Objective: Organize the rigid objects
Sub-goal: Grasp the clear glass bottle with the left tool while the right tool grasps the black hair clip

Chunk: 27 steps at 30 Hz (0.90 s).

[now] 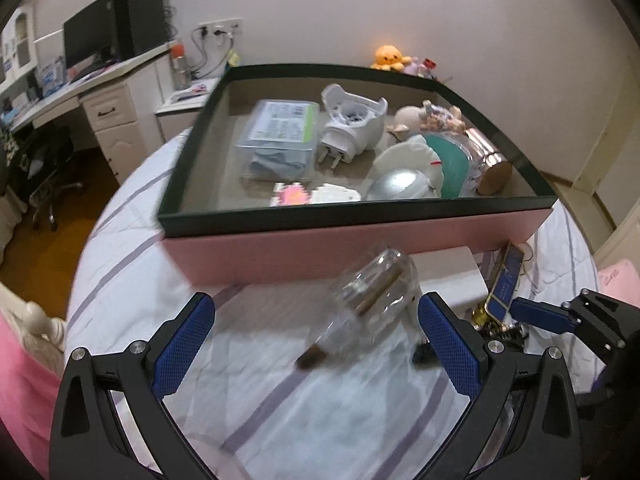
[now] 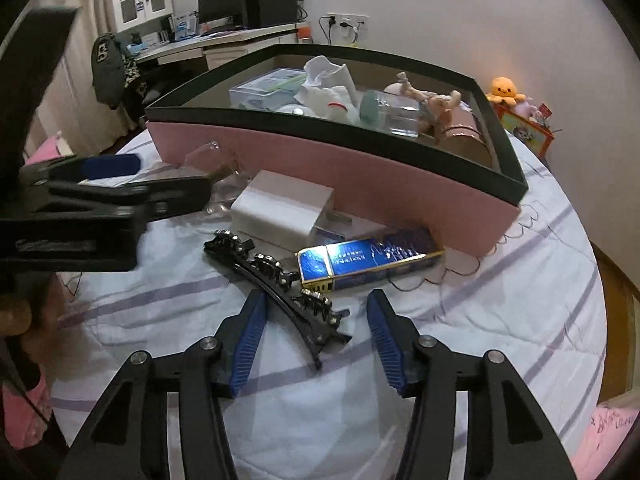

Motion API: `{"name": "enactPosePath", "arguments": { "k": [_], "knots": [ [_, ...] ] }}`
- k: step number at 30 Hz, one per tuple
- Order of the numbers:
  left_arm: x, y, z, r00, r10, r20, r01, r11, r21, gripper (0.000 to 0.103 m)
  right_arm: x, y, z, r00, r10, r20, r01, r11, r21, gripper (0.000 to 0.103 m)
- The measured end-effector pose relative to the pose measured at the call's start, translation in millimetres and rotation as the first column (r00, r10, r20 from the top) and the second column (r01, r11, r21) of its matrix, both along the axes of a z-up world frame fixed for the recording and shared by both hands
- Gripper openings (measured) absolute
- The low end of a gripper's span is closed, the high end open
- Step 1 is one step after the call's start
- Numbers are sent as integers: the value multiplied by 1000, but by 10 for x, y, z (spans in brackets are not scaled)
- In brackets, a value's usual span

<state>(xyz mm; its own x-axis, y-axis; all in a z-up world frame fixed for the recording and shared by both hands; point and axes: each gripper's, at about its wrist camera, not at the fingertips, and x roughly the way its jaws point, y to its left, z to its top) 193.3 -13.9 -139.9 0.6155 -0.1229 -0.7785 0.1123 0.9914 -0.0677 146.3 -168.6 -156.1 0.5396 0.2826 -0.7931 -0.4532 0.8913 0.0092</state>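
Hair clip before charger, box behind on bed

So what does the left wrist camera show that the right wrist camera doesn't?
Only the left wrist view shows the whole clear glass bottle lying between the open left gripper pads, untouched. Only the right wrist view shows the whole black hair clip, part of it between the open right gripper pads, and the white charger. Both show the pink box and blue lighter.
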Motion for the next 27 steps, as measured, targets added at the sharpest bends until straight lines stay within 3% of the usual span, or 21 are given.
{"name": "enactPosePath", "arguments": {
  "k": [2, 4, 7, 14, 18, 21, 22, 23, 24, 25, 27],
  "knots": [
    [53, -19, -44, 999, -35, -6, 34, 998, -46, 99, -7, -28, 10, 1000, 23, -11, -23, 1000, 9, 53],
    [57, -3, -42, 998, -66, -15, 64, 992, -108, 79, -16, -62, 24, 999, 45, -24, -45, 999, 21, 52],
    [14, -29, 14, 994, -110, 0, 109, 988, -109, 50, -13, -79, 39, 998, 64, -29, -62, 997, 53, 52],
    [1, 41, -33, 993, -113, -17, 112, 992, -51, 37, 41, -2, 8, 997, 77, -24, -76, 997, 32, 54],
    [-11, -16, -67, 993, -120, -11, 120, 993, 8, 34, -66, 99, 33, 985, 167, -35, -166, 986, 34, 53],
    [9, -69, -99, 992, -126, -7, 127, 992, 29, 57, -37, 122, 10, 989, 144, -29, -143, 988, 55, 53],
    [17, -69, -110, 992, -126, -8, 126, 992, 24, 57, -7, 119, -1, 990, 136, -29, -133, 988, 75, 53],
    [16, -70, -108, 992, -128, -6, 128, 991, 27, 55, 5, 119, -1, 991, 135, -26, -132, 988, 85, 53],
    [10, -51, -96, 992, -126, -5, 126, 992, 21, 40, 13, 127, 2, 990, 140, -29, -137, 987, 89, 53],
    [0, -26, -92, 992, -123, -4, 123, 992, 16, 33, 7, 140, 3, 989, 144, -30, -142, 987, 81, 53],
    [-35, 38, -95, 993, -118, -10, 118, 993, -13, 32, -17, 171, 19, 986, 164, -31, -161, 984, 73, 52]
  ]
}}
